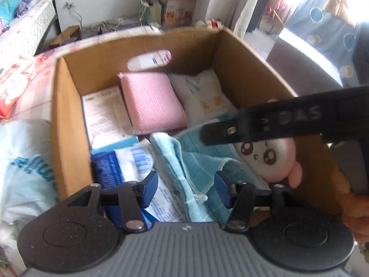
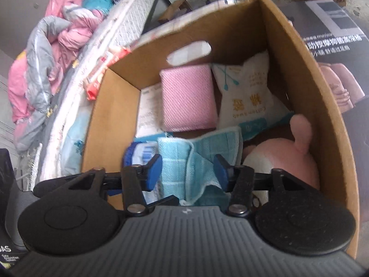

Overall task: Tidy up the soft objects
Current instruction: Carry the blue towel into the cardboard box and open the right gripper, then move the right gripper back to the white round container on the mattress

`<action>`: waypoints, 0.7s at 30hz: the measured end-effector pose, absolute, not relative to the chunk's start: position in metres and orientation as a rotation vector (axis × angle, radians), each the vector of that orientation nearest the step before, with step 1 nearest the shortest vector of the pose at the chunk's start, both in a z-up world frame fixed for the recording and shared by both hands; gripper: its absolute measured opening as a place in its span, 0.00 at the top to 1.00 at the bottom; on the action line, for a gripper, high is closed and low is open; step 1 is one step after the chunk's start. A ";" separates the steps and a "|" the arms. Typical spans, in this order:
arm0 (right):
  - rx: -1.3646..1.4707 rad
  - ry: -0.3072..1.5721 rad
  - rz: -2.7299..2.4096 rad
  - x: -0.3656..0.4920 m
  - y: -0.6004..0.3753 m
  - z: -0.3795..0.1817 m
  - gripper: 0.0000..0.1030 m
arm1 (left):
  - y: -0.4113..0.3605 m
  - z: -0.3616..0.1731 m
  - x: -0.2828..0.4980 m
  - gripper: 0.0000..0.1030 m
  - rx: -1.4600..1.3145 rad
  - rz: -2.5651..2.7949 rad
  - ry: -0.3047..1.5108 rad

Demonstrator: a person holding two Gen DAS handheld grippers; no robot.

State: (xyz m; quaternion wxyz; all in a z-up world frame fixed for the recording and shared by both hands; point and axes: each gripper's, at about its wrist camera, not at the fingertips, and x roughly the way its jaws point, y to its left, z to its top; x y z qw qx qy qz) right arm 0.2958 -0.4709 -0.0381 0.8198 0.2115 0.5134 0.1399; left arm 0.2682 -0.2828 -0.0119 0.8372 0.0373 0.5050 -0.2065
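Note:
An open cardboard box (image 1: 69,106) (image 2: 311,106) holds a folded pink cloth (image 1: 152,101) (image 2: 188,99), a white pouch with yellow print (image 1: 207,94) (image 2: 249,97), a pink-and-white plush toy (image 1: 260,152) (image 2: 288,161) and a crumpled light-blue towel (image 1: 184,159) (image 2: 184,159). My left gripper (image 1: 185,191) hangs over the box's near end. Its blue pads stand apart with the towel loose between them. My right gripper (image 2: 186,173) straddles the same towel, open, its pads not squeezing it. A black finger (image 1: 221,131) of the right gripper crosses above the plush toy in the left wrist view.
White and blue packets (image 1: 106,113) (image 1: 129,161) lie along the box's left side. A plastic bag (image 1: 25,161) and a red packet (image 1: 16,78) lie outside on the left. Pink and grey bedding (image 2: 57,46) is piled beyond. A dark printed carton (image 2: 334,23) stands to the right.

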 end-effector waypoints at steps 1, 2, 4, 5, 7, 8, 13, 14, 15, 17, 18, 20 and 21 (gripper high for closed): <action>0.461 1.076 0.295 0.293 -0.472 -0.035 0.49 | -0.278 -0.007 0.267 0.44 0.068 -0.432 1.057; 0.480 1.057 0.296 0.291 -0.475 -0.027 0.48 | -0.273 -0.002 0.264 0.43 0.054 -0.431 1.046; 0.529 1.020 0.301 0.287 -0.480 -0.016 0.47 | -0.260 0.012 0.257 0.41 0.024 -0.439 1.019; 0.552 1.002 0.306 0.284 -0.484 -0.010 0.47 | -0.254 0.018 0.253 0.38 0.014 -0.441 1.002; 0.592 0.963 0.314 0.272 -0.486 0.000 0.45 | -0.238 0.034 0.241 0.35 -0.008 -0.438 0.959; 0.610 0.941 0.321 0.266 -0.488 0.007 0.42 | -0.229 0.040 0.235 0.32 -0.021 -0.442 0.939; 0.658 0.852 0.366 0.231 -0.479 0.036 0.31 | -0.173 0.067 0.198 0.22 -0.060 -0.425 0.837; 0.663 0.841 0.382 0.223 -0.473 0.042 0.30 | -0.160 0.071 0.190 0.20 -0.065 -0.415 0.817; 0.665 0.835 0.400 0.219 -0.467 0.045 0.30 | -0.146 0.073 0.182 0.19 -0.072 -0.398 0.797; 0.661 0.833 0.437 0.211 -0.450 0.051 0.30 | -0.117 0.078 0.167 0.18 -0.084 -0.355 0.761; 0.656 0.838 0.455 0.209 -0.441 0.052 0.30 | -0.103 0.079 0.160 0.18 -0.090 -0.325 0.747; 0.639 0.861 0.498 0.209 -0.418 0.055 0.29 | -0.077 0.079 0.150 0.18 -0.091 -0.268 0.730; 0.629 0.875 0.516 0.210 -0.406 0.055 0.29 | -0.063 0.079 0.145 0.18 -0.091 -0.235 0.724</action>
